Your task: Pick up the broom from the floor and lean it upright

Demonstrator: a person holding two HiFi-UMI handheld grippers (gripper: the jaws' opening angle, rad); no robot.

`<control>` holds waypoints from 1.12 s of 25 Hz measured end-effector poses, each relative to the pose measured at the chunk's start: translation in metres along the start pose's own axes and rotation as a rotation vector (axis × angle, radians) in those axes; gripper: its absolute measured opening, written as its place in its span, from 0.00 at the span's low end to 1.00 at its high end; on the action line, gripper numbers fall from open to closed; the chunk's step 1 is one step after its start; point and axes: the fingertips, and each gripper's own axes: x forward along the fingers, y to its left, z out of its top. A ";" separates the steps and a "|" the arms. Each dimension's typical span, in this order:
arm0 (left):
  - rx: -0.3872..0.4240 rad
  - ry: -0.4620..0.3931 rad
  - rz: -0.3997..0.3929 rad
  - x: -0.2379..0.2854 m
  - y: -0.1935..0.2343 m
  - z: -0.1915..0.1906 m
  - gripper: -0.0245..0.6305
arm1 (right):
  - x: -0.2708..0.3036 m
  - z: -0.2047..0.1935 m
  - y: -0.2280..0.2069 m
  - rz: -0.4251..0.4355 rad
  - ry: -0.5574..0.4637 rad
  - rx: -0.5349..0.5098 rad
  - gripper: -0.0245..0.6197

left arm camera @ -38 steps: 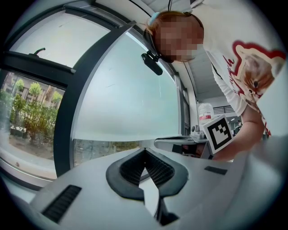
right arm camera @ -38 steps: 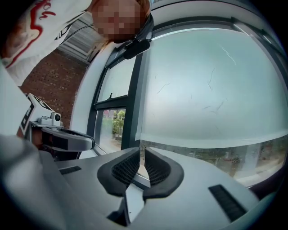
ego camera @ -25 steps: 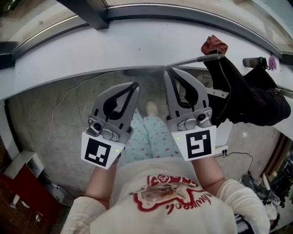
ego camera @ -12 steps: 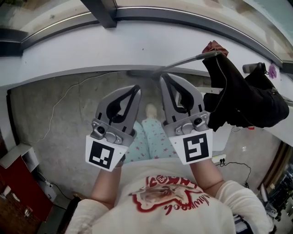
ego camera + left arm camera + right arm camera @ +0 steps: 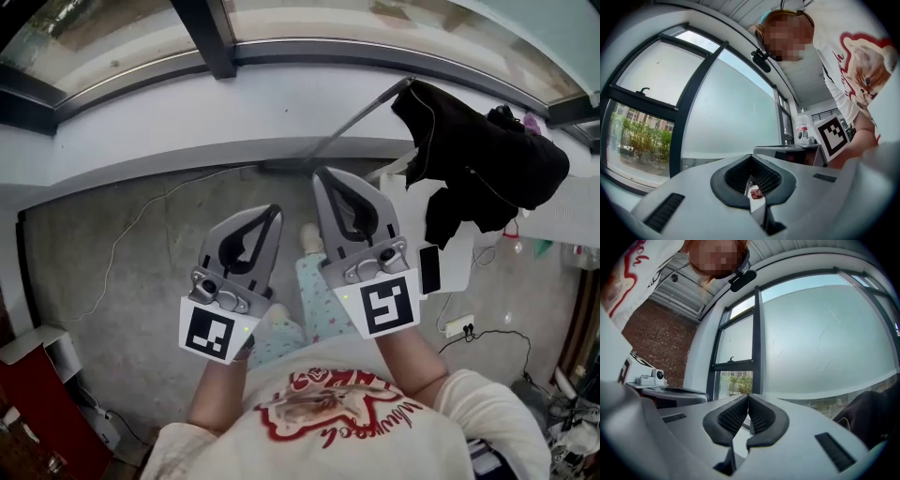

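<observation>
At the far wall [image 5: 169,117] below the window [image 5: 309,19], the broom [image 5: 361,114] leans handle-up beside a black jacket [image 5: 478,159], so the task looks complete; left claw [image 5: 274,214] and right claw [image 5: 319,176] both closed, empty, apart from it.

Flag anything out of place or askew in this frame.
A black jacket hangs crumpled against the white ledge, part of it dangling. The broom's grey handle leans slanted beside it. Nothing looks spilled.
</observation>
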 end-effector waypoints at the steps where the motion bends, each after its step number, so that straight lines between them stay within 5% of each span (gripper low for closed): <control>1: 0.001 0.000 -0.009 -0.018 -0.008 0.003 0.06 | -0.015 0.004 0.014 -0.014 -0.008 -0.001 0.08; 5: -0.081 0.003 -0.069 -0.094 -0.054 0.027 0.06 | -0.076 0.033 0.076 -0.060 -0.033 0.048 0.08; 10: -0.092 0.021 -0.170 -0.152 -0.121 0.072 0.06 | -0.134 0.098 0.131 -0.052 -0.075 0.029 0.08; 14: -0.057 -0.021 -0.227 -0.161 -0.148 0.108 0.06 | -0.164 0.141 0.145 -0.049 -0.103 -0.030 0.08; 22: 0.057 -0.084 -0.207 -0.164 -0.154 0.143 0.06 | -0.193 0.172 0.158 0.023 -0.094 -0.115 0.08; 28: 0.061 -0.082 -0.188 -0.156 -0.167 0.149 0.06 | -0.200 0.180 0.154 0.054 -0.138 -0.040 0.08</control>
